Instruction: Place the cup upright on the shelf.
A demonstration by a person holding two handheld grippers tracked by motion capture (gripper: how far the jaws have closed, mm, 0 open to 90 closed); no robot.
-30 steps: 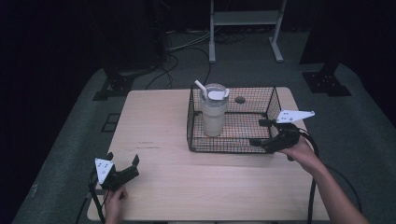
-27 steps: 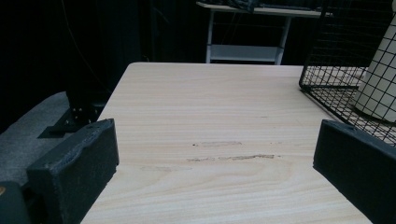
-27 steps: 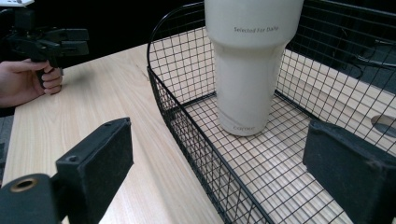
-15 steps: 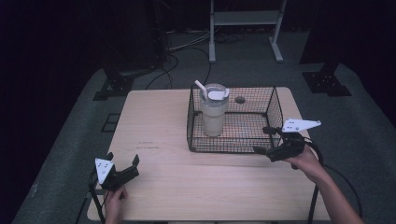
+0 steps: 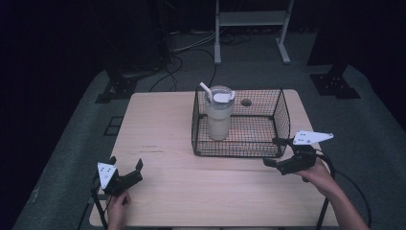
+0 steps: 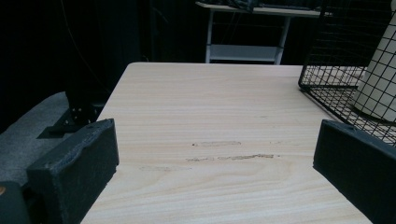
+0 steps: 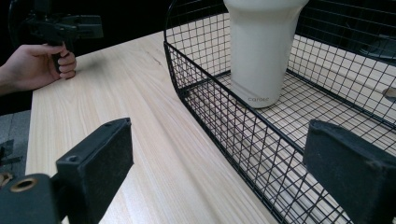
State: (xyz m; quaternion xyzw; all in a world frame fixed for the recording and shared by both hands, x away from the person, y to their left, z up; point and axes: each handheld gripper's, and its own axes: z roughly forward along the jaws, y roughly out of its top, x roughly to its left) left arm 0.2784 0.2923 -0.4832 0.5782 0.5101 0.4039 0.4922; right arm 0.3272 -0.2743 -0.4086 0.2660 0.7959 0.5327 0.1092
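In the high view, a light wooden table (image 5: 191,143) carries a black wire basket (image 5: 282,120) on its far right half. A cream tumbler (image 5: 219,119) with a lid and a white straw (image 5: 206,89) stands upright in the basket's left part. A dark round hole (image 5: 246,102) in the tabletop shows through the mesh at the far side. The left gripper (image 5: 125,173) rests at the near left corner, jaws spread wide and empty. The right gripper (image 5: 275,152) sits just beside the basket's near right corner, jaws apart with nothing between them. Beyond the table, a white metal stand (image 5: 251,28) and loose cables (image 5: 177,52) lie on the dark floor; the surroundings are too dim to make out.

In the left gripper view, both jaws stand far apart over bare wood with faint scuff marks (image 6: 229,157). The basket (image 6: 336,60) and the tumbler (image 6: 380,79) are cut off at the right edge.

In the right gripper view, the open jaws frame the basket's near wall (image 7: 224,126); the mesh stands between them and the tumbler (image 7: 261,51), whose top is cut off. Small lettering near its base (image 7: 258,99) is too faint to read. The other hand (image 7: 39,65) grips its gripper far left.
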